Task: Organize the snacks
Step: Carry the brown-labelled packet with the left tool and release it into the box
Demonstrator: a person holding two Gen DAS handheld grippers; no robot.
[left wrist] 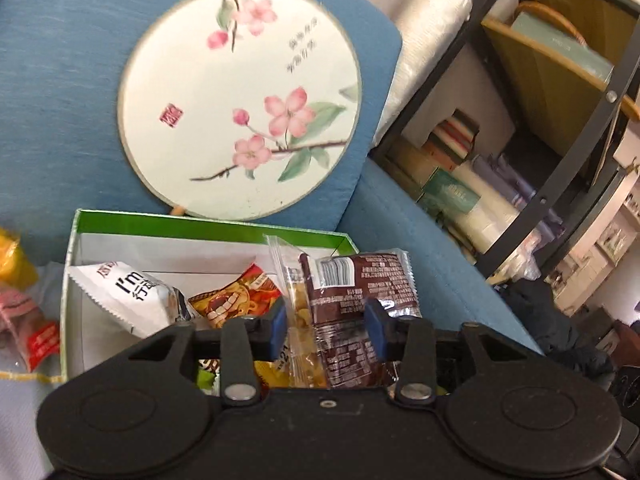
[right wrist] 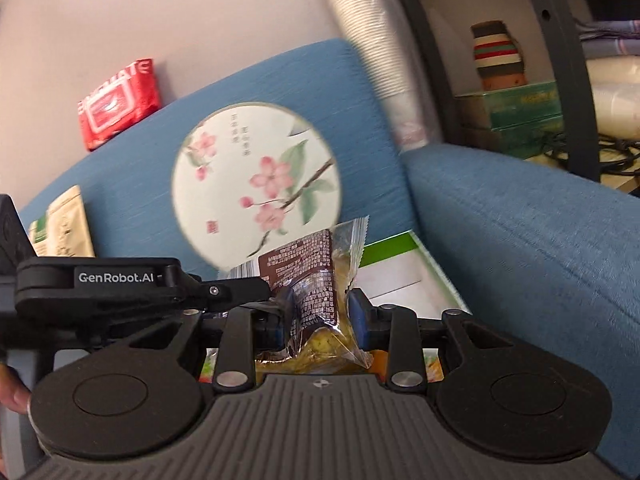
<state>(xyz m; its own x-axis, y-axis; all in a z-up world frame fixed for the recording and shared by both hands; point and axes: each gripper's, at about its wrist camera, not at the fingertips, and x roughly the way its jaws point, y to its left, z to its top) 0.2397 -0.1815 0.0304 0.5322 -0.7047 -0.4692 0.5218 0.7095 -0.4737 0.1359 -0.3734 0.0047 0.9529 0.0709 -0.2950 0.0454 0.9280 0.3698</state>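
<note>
In the left wrist view my left gripper (left wrist: pixel 328 328) stands open over a green-rimmed white box (left wrist: pixel 208 226). A brown snack packet (left wrist: pixel 360 292) and a clear packet of yellow snacks (left wrist: pixel 296 300) stand upright between its blue pads; the brown one's right edge runs past the right pad. A white packet (left wrist: pixel 128 292) and an orange packet (left wrist: pixel 236 296) lie in the box. In the right wrist view my right gripper (right wrist: pixel 320 312) is shut on a brown packet (right wrist: pixel 308 276) and a clear yellow one (right wrist: pixel 348 248), just before the box (right wrist: pixel 400 268).
The box sits on a blue sofa (left wrist: pixel 60 100), with a round flowered fan (left wrist: pixel 240 112) leaning on its backrest. Yellow and pink packets (left wrist: pixel 24 312) lie left of the box. A dark shelf (left wrist: pixel 560 120) stands to the right. The left gripper's black body (right wrist: pixel 116 280) crosses the right view.
</note>
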